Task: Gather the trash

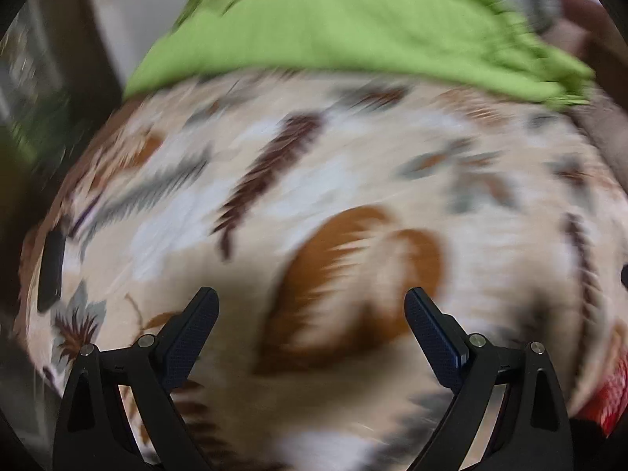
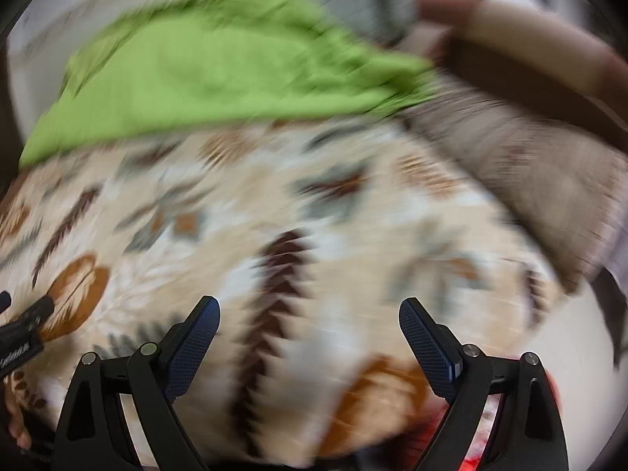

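Both views are motion-blurred and look down on a bed with a cream leaf-patterned sheet (image 1: 353,180) (image 2: 298,212). My left gripper (image 1: 312,302) is open above the sheet with nothing between its fingers. My right gripper (image 2: 308,312) is also open and empty over the sheet. A red item (image 1: 610,396) shows at the lower right edge of the left wrist view, and a red patch (image 2: 467,459) shows under the right gripper's right finger; what it is cannot be told. The other gripper (image 2: 21,333) pokes in at the left edge of the right wrist view.
A crumpled green cloth (image 1: 353,19) (image 2: 219,66) lies at the far end of the bed. A dark flat object (image 1: 51,271) rests on the sheet at the left. A grey-brown blanket (image 2: 541,180) lies along the bed's right side, with a brown headboard-like edge (image 2: 530,31) behind.
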Demonstrator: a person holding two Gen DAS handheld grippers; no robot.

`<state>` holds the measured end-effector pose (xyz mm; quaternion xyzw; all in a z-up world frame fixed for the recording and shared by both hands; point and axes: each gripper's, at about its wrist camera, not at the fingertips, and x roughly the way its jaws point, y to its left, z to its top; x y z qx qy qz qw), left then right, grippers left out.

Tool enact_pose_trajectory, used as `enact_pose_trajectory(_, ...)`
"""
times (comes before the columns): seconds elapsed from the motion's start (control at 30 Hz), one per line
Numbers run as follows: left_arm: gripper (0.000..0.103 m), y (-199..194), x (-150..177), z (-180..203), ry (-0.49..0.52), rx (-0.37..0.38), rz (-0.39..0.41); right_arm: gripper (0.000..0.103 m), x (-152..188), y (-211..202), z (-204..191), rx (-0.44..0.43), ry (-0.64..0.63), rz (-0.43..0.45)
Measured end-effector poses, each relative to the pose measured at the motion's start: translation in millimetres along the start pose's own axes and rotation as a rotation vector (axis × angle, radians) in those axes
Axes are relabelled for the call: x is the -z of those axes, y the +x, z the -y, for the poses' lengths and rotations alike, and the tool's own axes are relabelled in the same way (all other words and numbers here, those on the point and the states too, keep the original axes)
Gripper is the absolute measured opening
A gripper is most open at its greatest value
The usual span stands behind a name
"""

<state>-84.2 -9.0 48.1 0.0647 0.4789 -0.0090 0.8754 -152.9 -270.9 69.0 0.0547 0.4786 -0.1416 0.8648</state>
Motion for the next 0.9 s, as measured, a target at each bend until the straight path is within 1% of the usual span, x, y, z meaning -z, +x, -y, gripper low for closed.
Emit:
enact_pose_trajectory(0.03,0.095,9.7,-2.9,-8.3,-0.015,0.002,-0.024,0.095,-9.4,17.9,-12.3,-0.032,-0.008,-0.026)
enact_pose_trajectory(0.1,0.095,29.3,-9.4,-18.1,-0.031,0.010,-0.079,0.095,-22.6,52.4,-31.9,-0.042,-0.042,-0.098)
enact_pose_trajectory(0.17,0.095,47.7,-16.3,-25.5,-0.060,0.043,-0.132,0.095,-35.4,81.1,-49.3,-0.048,-0.058,-0.115)
enact_pose_trajectory(0.23,0.095,53.0,-24.4,-26.2,-0.055,0.038,-0.112,0.095,-45.5,103.5,-64.5,-0.001,-0.078,-0.105)
enact_pose_trajectory(0.3,0.095,60.7,-32.8,-25.4,-0.038,0.051,-0.084,0.095,-51.7,122.3,-73.4,-0.002,-0.073,-0.099)
enact_pose_trajectory(0.33,0.098,64.6,-34.8,-25.1,-0.029,0.052,-0.076,0.095,-53.0,127.9,-75.0,0.000,-0.058,-0.088)
enact_pose_trajectory(0.37,0.103,69.0,-36.4,-25.2,-0.019,0.053,-0.064,0.097,-52.4,130.4,-75.0,-0.003,-0.033,-0.054)
enact_pose_trajectory(0.4,0.103,72.6,-36.2,-25.4,-0.020,0.055,-0.043,0.103,-51.0,131.8,-73.7,0.010,-0.016,-0.029)
enact_pose_trajectory(0.43,0.103,75.4,-37.4,-24.4,-0.026,0.050,-0.020,0.103,-49.9,133.2,-71.5,0.020,-0.001,-0.030)
enact_pose_trajectory(0.47,0.103,76.8,-38.4,-22.6,-0.029,0.044,0.000,0.103,-49.1,134.4,-69.5,0.007,0.027,-0.030)
enact_pose_trajectory(0.57,0.103,83.7,-48.4,-21.4,-0.036,0.049,0.005,0.103,-49.1,132.8,-64.5,-0.005,0.039,-0.014)
enact_pose_trajectory(0.7,0.103,88.2,-52.7,-23.0,-0.042,0.062,0.014,0.103,-46.6,133.2,-61.6,-0.021,0.053,-0.004)
enact_pose_trajectory(0.83,0.103,88.9,-52.4,-24.0,-0.045,0.073,0.030,0.103,-46.3,133.4,-61.2,-0.022,0.054,-0.004)
enact_pose_trajectory(0.9,0.103,88.8,-51.8,-21.6,-0.040,0.061,0.034,0.103,-44.9,132.5,-61.8,-0.024,0.056,-0.003)
